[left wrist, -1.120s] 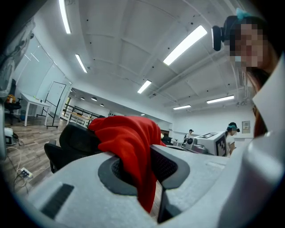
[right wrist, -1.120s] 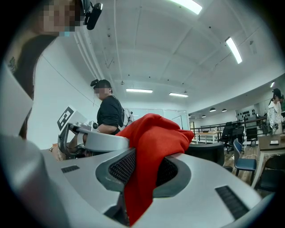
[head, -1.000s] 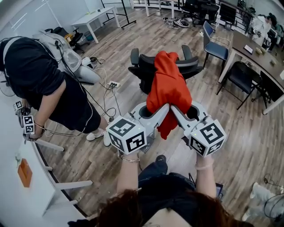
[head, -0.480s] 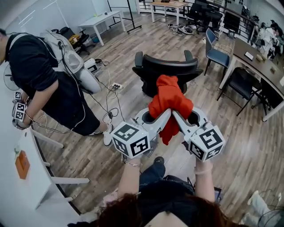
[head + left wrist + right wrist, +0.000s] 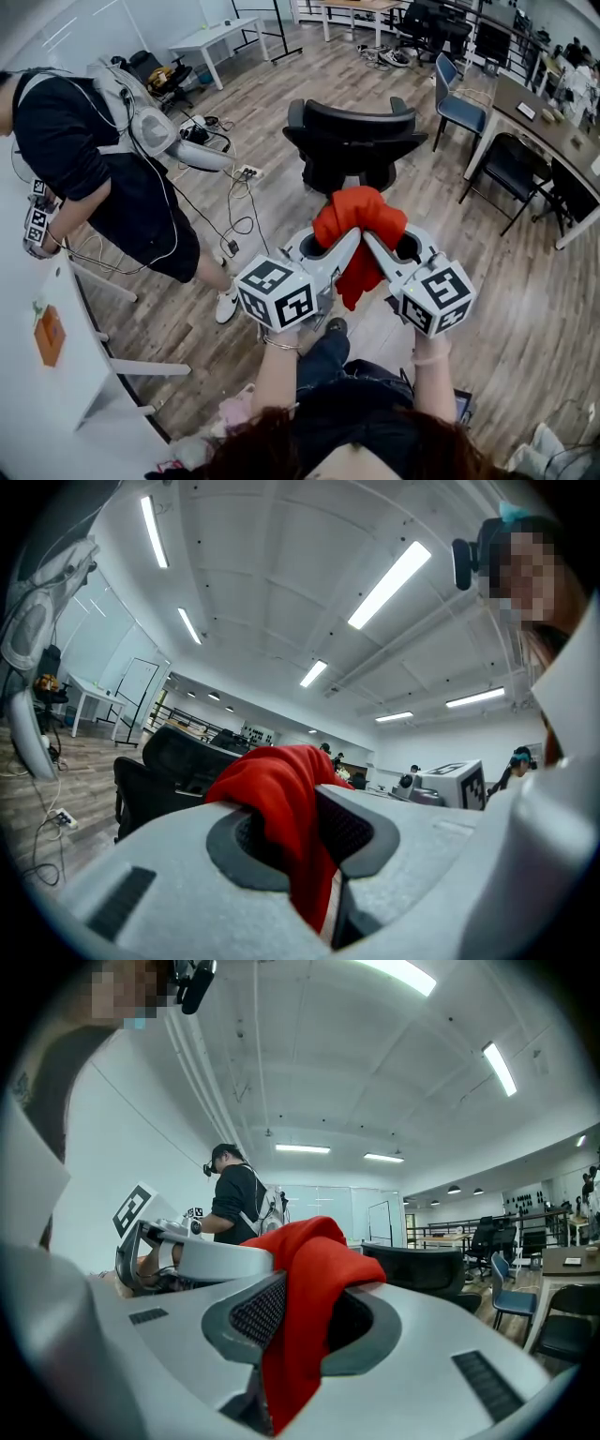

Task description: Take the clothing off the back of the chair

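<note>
With both grippers clamped on it, the red garment (image 5: 361, 225) hangs bunched at frame centre in the head view. It is clear of the black chair (image 5: 354, 131), which stands above it in the frame with a bare backrest. Left gripper (image 5: 349, 240) and right gripper (image 5: 371, 242) meet tip to tip at the top of the cloth. Its long axis runs down between them, with the loose end dangling over the wood floor (image 5: 525, 309). Neither hand is nearer; the grip is symmetric.

Left gripper view: jaws nearly together, pinching the red garment (image 5: 281, 803), which spills over them. Chair sits left of centre, behind.

Right gripper view: same story, jaws pressed on the red garment (image 5: 309, 1297), chair right of centre, beyond.

No bin or basket shows in any view. My read: removal is done, and the next move only needs somewhere to set it down.
</note>
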A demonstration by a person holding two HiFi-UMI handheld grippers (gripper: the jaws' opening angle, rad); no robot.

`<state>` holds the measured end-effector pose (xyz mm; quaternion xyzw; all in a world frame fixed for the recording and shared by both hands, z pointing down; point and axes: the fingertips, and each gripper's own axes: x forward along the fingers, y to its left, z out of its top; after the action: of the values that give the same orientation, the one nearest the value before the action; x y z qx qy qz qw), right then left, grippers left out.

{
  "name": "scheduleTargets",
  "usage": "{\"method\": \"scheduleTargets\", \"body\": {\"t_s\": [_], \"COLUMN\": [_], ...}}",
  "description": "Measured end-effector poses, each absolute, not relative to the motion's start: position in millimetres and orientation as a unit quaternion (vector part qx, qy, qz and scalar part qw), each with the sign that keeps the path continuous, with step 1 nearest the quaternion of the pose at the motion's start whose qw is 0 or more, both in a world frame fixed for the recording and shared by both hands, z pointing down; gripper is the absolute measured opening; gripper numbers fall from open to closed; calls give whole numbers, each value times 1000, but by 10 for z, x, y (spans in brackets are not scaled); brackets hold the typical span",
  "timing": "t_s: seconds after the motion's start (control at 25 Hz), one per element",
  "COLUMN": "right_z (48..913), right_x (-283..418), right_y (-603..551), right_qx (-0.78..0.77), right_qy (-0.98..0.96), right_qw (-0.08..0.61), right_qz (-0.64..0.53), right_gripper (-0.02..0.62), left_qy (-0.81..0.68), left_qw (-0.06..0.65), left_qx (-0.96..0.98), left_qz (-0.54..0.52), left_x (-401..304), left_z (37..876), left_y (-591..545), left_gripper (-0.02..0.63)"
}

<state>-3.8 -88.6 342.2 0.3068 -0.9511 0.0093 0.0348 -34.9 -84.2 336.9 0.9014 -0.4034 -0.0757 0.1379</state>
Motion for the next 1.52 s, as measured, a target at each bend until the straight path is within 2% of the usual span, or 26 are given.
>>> {"method": "scheduleTargets", "body": {"t_s": [0.44,1.52], "right_z": [3331,3140], "right_x": [39,-117], "right_y": [-671,-552], "right_qx": [300,361], "right_qy": [-953,-932], "right_qw": [42,13], "right_qz": [14,31], "right_gripper": [101,101], "left_qy": [-411,-357], "left_qw": [150,128], "left_qx": [896,925], "left_qz": [-81,-26], "left_x": [-274,-411], "left_z": [3283,3072], "left_y": [-623,-543], "left_gripper": [89,89]}}
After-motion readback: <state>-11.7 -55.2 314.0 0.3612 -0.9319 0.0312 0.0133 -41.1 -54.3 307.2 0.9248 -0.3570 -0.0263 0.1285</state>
